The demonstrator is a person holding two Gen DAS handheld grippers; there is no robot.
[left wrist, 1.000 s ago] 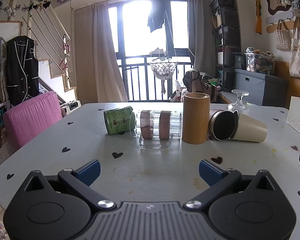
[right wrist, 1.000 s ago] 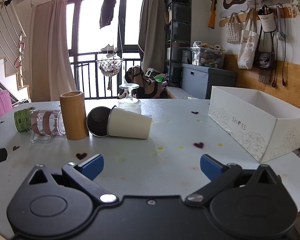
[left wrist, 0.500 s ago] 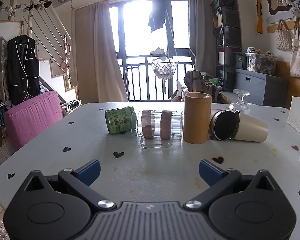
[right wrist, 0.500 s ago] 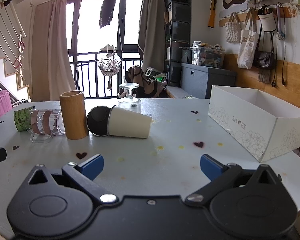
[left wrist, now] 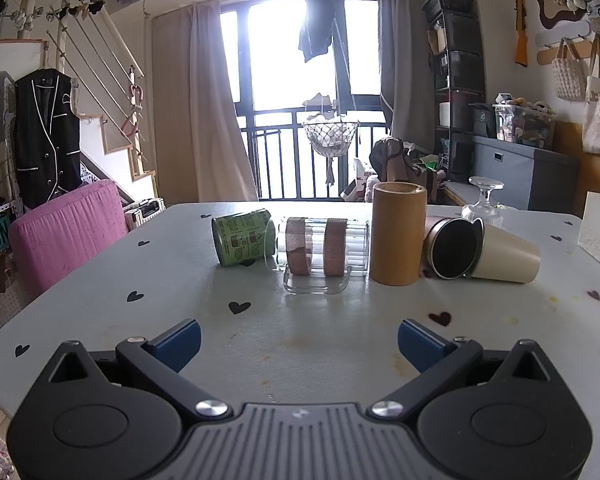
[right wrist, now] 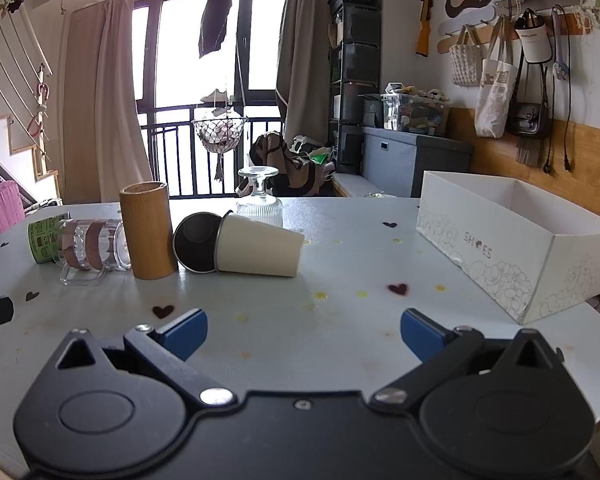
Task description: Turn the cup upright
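Only the right view shows the shoebox (right wrist: 516,240) on the table (right wrist: 340,312); both jaws gape, unladen.

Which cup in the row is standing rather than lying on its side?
The tall tan bamboo cylinder cup; the green, clear-glass, steel and cream ones lie sideways.

Cream cup (right wrist: 260,249) lies sideways, its rim touching the steel cup (right wrist: 198,242).
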